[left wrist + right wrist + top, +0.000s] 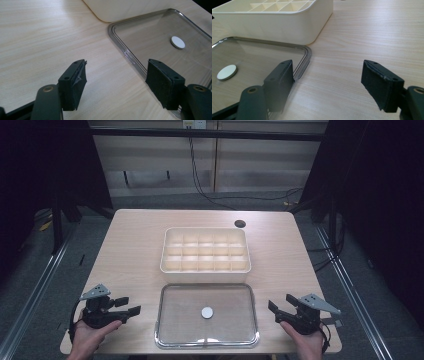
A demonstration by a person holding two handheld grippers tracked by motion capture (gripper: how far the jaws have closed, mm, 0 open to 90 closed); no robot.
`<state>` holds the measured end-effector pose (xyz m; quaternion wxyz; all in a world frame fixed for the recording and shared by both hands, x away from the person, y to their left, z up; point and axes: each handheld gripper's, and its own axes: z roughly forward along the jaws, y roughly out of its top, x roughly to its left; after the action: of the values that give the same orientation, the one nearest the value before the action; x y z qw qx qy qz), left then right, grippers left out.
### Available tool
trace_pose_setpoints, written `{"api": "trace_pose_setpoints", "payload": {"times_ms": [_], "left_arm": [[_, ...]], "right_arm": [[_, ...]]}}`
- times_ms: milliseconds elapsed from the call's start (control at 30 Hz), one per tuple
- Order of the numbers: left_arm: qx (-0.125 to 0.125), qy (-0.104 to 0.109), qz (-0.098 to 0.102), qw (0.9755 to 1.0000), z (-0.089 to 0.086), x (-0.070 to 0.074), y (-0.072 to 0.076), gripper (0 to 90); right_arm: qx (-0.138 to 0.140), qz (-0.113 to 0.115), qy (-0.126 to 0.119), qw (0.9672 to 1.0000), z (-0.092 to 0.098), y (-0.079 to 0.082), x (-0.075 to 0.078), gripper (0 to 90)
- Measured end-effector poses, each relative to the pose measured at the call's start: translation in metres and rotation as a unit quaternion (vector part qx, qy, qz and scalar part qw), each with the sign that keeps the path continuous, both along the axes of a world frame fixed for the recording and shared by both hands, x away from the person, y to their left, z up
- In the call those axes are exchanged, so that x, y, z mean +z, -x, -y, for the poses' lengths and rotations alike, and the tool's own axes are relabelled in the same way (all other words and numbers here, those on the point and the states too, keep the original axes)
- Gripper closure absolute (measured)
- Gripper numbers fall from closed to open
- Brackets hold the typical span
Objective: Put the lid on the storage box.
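A cream compartment box (205, 251) with a grid of small cells stands mid-table. In front of it lies a clear rectangular lid (172, 320) with a white round knob (207, 312) at its centre. My left gripper (129, 305) rests at the table's front left, open, jaws pointing toward the lid with nothing between them. My right gripper (274, 311) sits at the front right, open and empty too. The left gripper view has my open left gripper (116, 77), the lid's edge (125, 50) and the knob (177, 42). The right gripper view has my open right gripper (328, 80), the lid (262, 57), the knob (227, 72) and the box (282, 25).
A dark round cable hole (240, 223) marks the tabletop behind the box. Bare wood (125, 250) lies to either side of the box and lid. Cables trail on the floor beyond the table's far edge.
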<state>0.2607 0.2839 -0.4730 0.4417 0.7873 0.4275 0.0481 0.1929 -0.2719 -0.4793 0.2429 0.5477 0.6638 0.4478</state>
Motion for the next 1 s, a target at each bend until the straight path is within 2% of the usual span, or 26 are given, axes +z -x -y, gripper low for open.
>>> {"api": "trace_pose_setpoints", "payload": {"times_ms": [33, 67, 100, 167, 200, 267, 400, 433, 467, 500, 533, 633, 667, 767, 867, 900, 933, 1000], "left_arm": [[0.000, -0.002, 0.000, 1.0000, 0.000, 0.000, 0.000, 32.9], [0.002, -0.005, 0.001, 1.0000, 0.001, 0.000, 0.000, 31.7], [0.002, -0.003, -0.001, 1.0000, 0.001, -0.001, 0.000, 31.7], [0.000, 0.002, -0.009, 1.0000, 0.001, -0.001, 0.000, 39.0], [0.002, 0.004, -0.012, 0.9999, 0.001, -0.001, 0.001, 39.0], [0.002, 0.002, -0.015, 0.9999, 0.002, -0.001, 0.003, 38.1], [-0.021, 0.004, -0.009, 0.9997, 0.004, 0.003, 0.005, 36.3], [-0.021, 0.004, -0.006, 0.9997, 0.006, 0.004, 0.005, 37.5], [-0.031, 0.003, -0.004, 0.9995, 0.007, 0.005, 0.005, 44.6], [-0.034, 0.004, -0.001, 0.9994, 0.009, 0.006, 0.005, 44.6], [-0.033, 0.003, 0.000, 0.9994, 0.011, 0.007, 0.005, 43.7], [-0.036, -0.001, 0.001, 0.9993, 0.018, 0.010, 0.002, 41.8], [-0.042, 0.000, 0.000, 0.9991, 0.021, 0.011, -0.001, 41.8], [-0.044, -0.002, -0.002, 0.9990, 0.023, 0.012, -0.005, 42.4], [-0.042, -0.007, -0.022, 0.9989, 0.028, 0.011, -0.013, 45.0], [-0.042, -0.007, -0.022, 0.9989, 0.028, 0.011, -0.013, 45.9], [-0.043, -0.011, -0.026, 0.9987, 0.032, 0.006, -0.014, 46.2], [-0.049, -0.020, -0.025, 0.9983, 0.035, 0.005, -0.014, 46.2]], "right_arm": [[0.000, 0.000, 0.000, 1.0000, 0.000, 0.000, 0.000, 25.3], [0.005, 0.000, 0.000, 1.0000, -0.001, 0.001, 0.001, 30.7], [0.005, 0.000, 0.000, 1.0000, -0.001, 0.001, 0.001, 30.7], [0.010, 0.007, -0.002, 0.9999, -0.002, 0.003, 0.003, 33.8], [0.009, 0.005, -0.005, 0.9999, -0.003, 0.003, 0.004, 33.4], [0.018, -0.005, -0.009, 0.9998, -0.004, 0.003, 0.005, 36.3], [0.035, -0.032, -0.015, 0.9988, -0.008, 0.002, 0.011, 38.8], [0.034, -0.034, -0.014, 0.9987, -0.010, 0.001, 0.013, 38.7], [0.035, -0.029, -0.018, 0.9988, -0.012, -0.001, 0.015, 36.7], [0.035, -0.029, -0.018, 0.9988, -0.012, -0.001, 0.015, 36.7], [0.036, -0.031, -0.030, 0.9984, -0.014, -0.005, 0.017, 36.5], [0.039, -0.033, -0.023, 0.9984, -0.016, -0.011, 0.020, 37.0], [0.048, -0.039, -0.034, 0.9975, -0.018, -0.018, 0.025, 37.2], [0.051, -0.046, -0.025, 0.9973, -0.020, -0.023, 0.032, 39.6], [0.045, -0.040, -0.021, 0.9979, -0.025, -0.029, 0.040, 35.4], [0.045, -0.040, -0.021, 0.9979, -0.025, -0.029, 0.040, 35.4], [0.061, -0.050, -0.029, 0.9964, -0.030, -0.031, 0.035, 35.5], [0.063, -0.058, -0.031, 0.9958, -0.032, -0.032, 0.032, 35.8]]}}
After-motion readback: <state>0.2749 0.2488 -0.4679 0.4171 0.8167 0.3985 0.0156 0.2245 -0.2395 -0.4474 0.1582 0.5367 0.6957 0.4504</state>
